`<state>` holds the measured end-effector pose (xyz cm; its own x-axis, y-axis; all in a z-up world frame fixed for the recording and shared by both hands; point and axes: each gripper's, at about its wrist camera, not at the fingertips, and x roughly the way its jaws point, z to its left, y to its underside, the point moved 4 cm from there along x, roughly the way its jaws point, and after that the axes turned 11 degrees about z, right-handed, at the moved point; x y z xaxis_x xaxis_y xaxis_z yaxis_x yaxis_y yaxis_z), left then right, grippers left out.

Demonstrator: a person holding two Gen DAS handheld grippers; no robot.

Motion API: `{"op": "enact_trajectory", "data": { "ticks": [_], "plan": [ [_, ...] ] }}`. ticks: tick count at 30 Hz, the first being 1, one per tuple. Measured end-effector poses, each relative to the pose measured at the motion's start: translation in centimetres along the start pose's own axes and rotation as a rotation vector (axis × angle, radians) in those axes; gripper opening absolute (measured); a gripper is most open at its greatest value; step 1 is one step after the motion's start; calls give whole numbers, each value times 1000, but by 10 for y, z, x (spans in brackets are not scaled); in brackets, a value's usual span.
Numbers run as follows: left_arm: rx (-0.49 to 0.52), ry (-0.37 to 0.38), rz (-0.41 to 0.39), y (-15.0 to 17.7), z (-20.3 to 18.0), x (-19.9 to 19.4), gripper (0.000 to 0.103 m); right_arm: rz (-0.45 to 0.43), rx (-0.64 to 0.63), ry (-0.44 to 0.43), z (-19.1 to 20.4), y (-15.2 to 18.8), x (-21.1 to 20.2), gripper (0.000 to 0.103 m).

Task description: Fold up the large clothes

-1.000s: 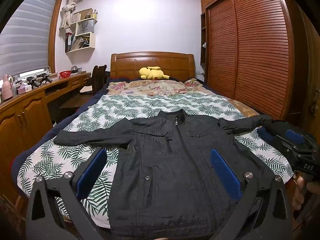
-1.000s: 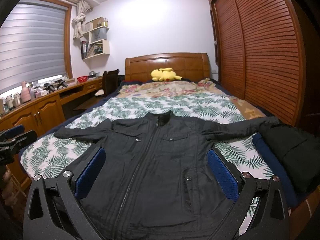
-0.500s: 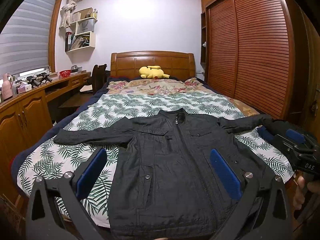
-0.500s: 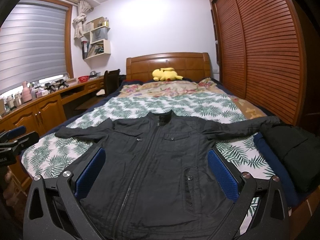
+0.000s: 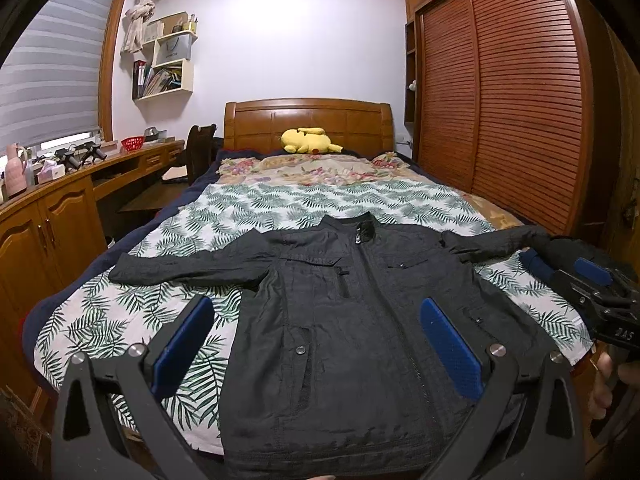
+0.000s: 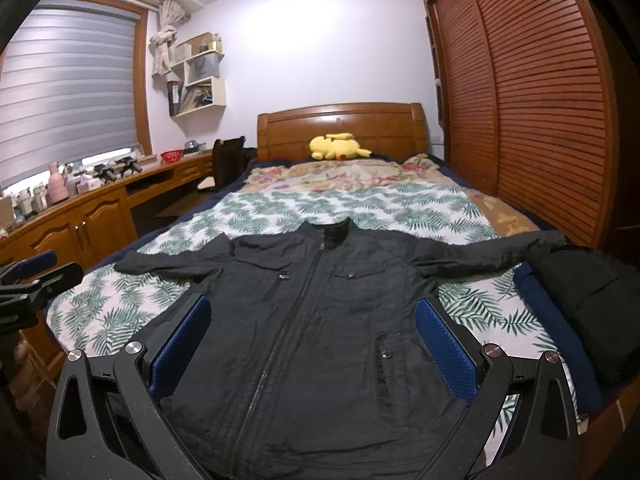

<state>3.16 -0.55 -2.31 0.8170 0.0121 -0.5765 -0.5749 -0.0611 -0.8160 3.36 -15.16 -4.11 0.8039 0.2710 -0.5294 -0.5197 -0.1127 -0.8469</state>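
A dark grey zip jacket [image 5: 352, 312] lies flat, front up, at the foot of the bed, both sleeves spread sideways; it also shows in the right wrist view [image 6: 320, 320]. My left gripper [image 5: 316, 344] is open and empty above the jacket's lower hem. My right gripper [image 6: 312, 344] is open and empty, also above the lower hem. Each gripper shows at the edge of the other's view: the right one [image 5: 596, 292] and the left one [image 6: 28, 276].
The bed [image 5: 320, 204] has a leaf-print cover. A yellow plush [image 5: 308, 140] lies by the headboard. Folded dark clothes [image 6: 588, 312] are piled at the bed's right corner. A wooden desk [image 5: 60, 200] runs along the left, a slatted wardrobe [image 5: 512, 100] along the right.
Both grippers have drifted slightly; the jacket sits a little lower in the views. Nothing was grasped.
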Motion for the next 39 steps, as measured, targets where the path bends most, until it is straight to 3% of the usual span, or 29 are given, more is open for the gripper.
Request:
{"op": "enact_trajectory", "data": {
  "ticks": [16, 25, 35, 39],
  "plan": [
    [-37, -46, 113, 36, 45, 61, 103, 132, -40, -72, 25, 25, 86, 103],
    [-38, -82, 151, 43, 74, 88, 103, 162, -72, -117, 38, 27, 135, 103],
    [-92, -133, 210, 44, 134, 135, 103, 201, -112, -200, 60, 10, 192, 103],
    [-96, -199, 233, 39, 159, 153, 103, 201, -158, -223, 78, -4, 213, 103]
  ]
}}
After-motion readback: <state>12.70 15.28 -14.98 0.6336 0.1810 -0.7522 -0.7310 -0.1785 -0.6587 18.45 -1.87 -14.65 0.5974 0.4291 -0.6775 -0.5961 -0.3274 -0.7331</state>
